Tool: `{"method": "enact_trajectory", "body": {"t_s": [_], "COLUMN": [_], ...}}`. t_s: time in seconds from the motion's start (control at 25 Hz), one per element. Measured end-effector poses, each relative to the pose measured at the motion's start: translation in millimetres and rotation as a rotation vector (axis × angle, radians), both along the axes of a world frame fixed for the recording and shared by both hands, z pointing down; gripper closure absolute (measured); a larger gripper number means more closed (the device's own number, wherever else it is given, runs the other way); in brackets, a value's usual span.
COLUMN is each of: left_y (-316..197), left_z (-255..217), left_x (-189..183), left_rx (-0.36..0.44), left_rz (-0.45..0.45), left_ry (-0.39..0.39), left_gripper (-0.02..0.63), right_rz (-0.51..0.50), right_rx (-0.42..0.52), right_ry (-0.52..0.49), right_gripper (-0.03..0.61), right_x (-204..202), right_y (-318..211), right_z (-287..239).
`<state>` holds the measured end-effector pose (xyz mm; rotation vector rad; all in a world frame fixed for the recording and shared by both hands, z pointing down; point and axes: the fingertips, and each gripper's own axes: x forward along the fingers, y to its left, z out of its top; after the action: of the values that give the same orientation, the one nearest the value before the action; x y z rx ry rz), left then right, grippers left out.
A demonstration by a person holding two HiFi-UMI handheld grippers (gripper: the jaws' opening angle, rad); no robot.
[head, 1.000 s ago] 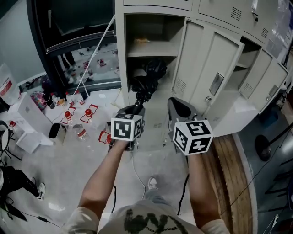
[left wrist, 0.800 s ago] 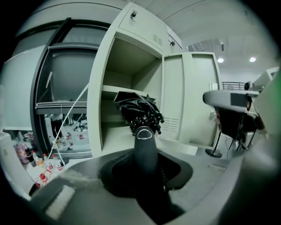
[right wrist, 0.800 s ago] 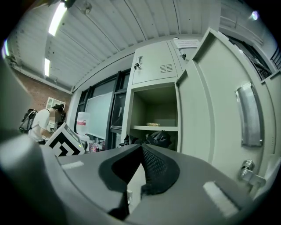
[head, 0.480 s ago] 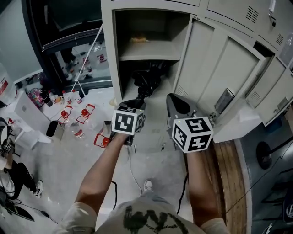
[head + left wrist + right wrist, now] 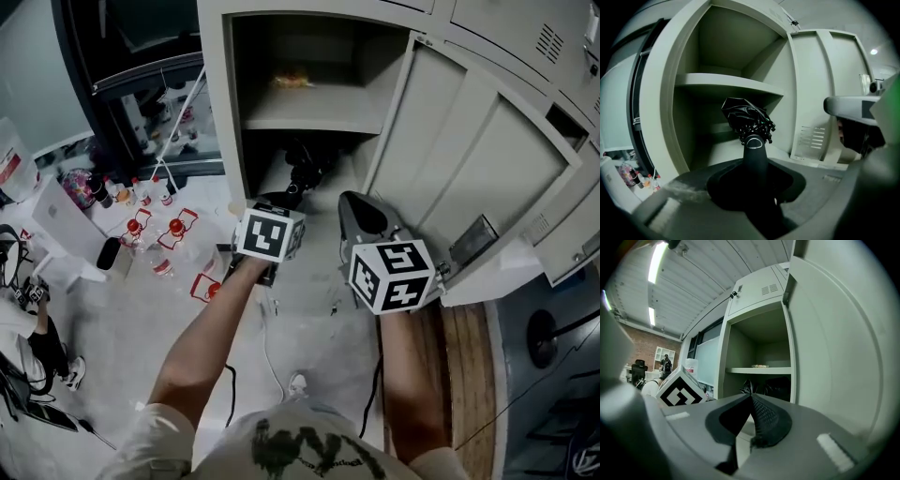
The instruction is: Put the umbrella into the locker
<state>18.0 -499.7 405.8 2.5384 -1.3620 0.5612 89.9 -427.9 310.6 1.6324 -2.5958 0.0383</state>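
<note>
I count two grippers, the left gripper (image 5: 284, 199) and the right gripper (image 5: 360, 214), each bearing one marker cube (image 5: 270, 234), and one black umbrella (image 5: 746, 116). There is one open locker (image 5: 217, 112) with one shelf (image 5: 309, 120), one door (image 5: 469, 159) swung wide, and one small yellowish thing (image 5: 293, 81) on that shelf. On the floor (image 5: 122, 356) I make out three red-topped things (image 5: 175, 226), one white box (image 5: 58, 230) and one person (image 5: 42, 328); the little bottles (image 5: 141, 194) nearby are too small to count.

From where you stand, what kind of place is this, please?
Probably a workshop or lab locker area: a row of metal lockers, bottles standing on the bare floor, strip lights overhead.
</note>
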Motion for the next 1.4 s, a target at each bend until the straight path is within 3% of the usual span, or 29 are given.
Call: {"method": "enact_trajectory", "body": {"t_s": [0.24, 0.84, 1.12, 1.32, 1.4], "left_y": [-33.7, -103.0, -129.9, -137.1, -139.5], "left_z": [-3.0, 2.8, 11.7, 35.7, 37.3], "left_x": [-4.4, -0.9, 7.8, 11.1, 10.5], "left_rx": [0.026, 0.022, -0.009, -0.107, -0.107], "left_rz": [-0.033, -0.062, -0.053, -0.048, -0.044], "left_ry": [-0.086, -0.186, -0.214, -0.217, -0.237], "left_gripper": [0.491, 0.491, 0.489, 0.488, 0.488], "right_rz": [-0.035, -0.032, -0.040, -0.048, -0.053], "right_rx": [-0.008, -0.039, -0.051, -0.051, -0.052], "right_ry": [-0.013, -0.037, -0.027, -0.016, -0.016], "right_gripper": [0.580, 0.580, 0.580, 0.580, 0.580], "right_x": [-5.4, 5.5, 8.1, 7.2, 6.4], "right_y": [-20.2, -48.4, -53.1, -54.6, -55.4], "right_z": [3.4, 11.9, 13.5, 13.4, 13.6]}}
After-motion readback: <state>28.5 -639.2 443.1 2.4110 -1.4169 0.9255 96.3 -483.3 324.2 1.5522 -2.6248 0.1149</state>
